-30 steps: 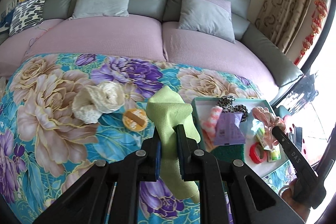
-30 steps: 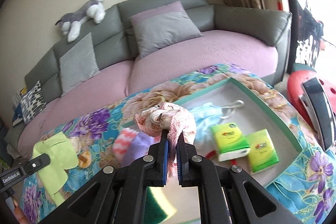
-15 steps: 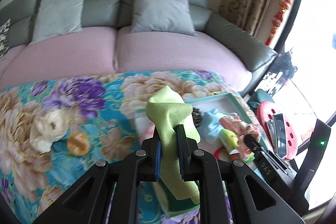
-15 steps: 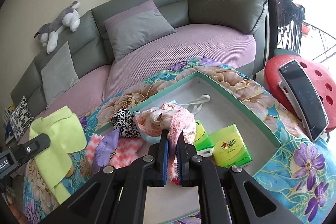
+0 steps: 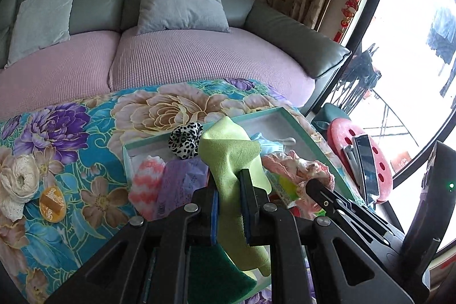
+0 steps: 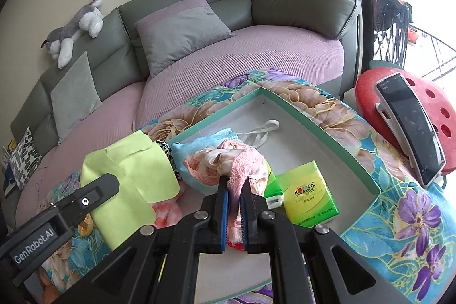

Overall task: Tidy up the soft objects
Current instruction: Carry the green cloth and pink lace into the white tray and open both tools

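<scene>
The left hand-held gripper (image 5: 229, 200) is clamped on a green cloth (image 5: 230, 153); the right hand-held gripper (image 6: 234, 200) pinches pink lace (image 6: 242, 161) above the box (image 6: 327, 133), tissues (image 6: 309, 197) at 3 o'clock.

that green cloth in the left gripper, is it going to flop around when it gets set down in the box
Probably floppy: the green cloth folds over above the left gripper and hangs limp below its fingers. It looks thin and light, so it will likely crumple where dropped.
</scene>
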Demonstrator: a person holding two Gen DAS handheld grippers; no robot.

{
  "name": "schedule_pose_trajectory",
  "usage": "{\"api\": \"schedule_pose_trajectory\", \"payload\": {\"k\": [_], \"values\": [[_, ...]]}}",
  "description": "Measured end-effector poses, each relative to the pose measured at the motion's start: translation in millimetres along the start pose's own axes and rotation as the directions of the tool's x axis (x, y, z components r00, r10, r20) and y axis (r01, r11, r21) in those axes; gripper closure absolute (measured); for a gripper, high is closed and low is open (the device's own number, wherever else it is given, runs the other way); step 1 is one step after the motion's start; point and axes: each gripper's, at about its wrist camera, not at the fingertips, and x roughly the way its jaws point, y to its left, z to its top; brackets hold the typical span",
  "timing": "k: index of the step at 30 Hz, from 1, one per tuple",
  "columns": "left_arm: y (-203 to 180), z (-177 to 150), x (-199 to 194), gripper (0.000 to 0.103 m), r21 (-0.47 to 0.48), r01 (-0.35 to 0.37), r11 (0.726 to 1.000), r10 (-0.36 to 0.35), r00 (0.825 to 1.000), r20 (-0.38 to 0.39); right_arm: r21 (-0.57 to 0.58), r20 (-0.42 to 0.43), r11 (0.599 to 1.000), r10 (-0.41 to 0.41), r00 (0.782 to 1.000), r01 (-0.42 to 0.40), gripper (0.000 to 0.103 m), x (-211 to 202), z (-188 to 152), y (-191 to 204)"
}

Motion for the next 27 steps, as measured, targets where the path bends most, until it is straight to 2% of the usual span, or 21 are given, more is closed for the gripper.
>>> {"api": "schedule_pose_trajectory", "payload": {"k": [8,10,14,19,24,25,27], "values": [[5,-6,13,0.088,-0.022,-0.006,1.000,0.005,0.999,-0.045,-0.007,-0.059,1.000,-0.021,0.998,0.021,0.092,15,-6,0],[7,-6,13,0.086,-0.028,-0.010,1.000,0.008,0.999,-0.054,-0.010,-0.057,1.000,-0.026,0.998,0.025,0.092,14,-6,0],[7,-6,9,0.075,-0.025,-0.026,0.999,0.025,0.998,-0.053,-0.015,-0.057,0.999,-0.037,0.998,0.036,0.092,13,-6,0],[8,-3,-3,0.073,-0.029,-0.040,0.999,0.039,0.999,-0.038,-0.023,-0.056,0.999,-0.044,0.997,0.043,0.092,11,-5,2],[17,1,-13,0.060,-0.056,-0.072,0.996,0.071,0.997,-0.018,-0.039,-0.065,0.998,-0.056,0.996,0.054,0.086,12,-5,4],[19,1,-14,0.058,-0.061,-0.086,0.994,0.085,0.996,-0.017,-0.043,-0.067,0.998,-0.058,0.996,0.055,0.082,13,-6,5],[28,1,-15,0.046,-0.078,-0.129,0.989,0.128,0.992,-0.017,-0.054,-0.071,0.997,-0.061,0.996,0.057,0.073,13,-6,7]]}}
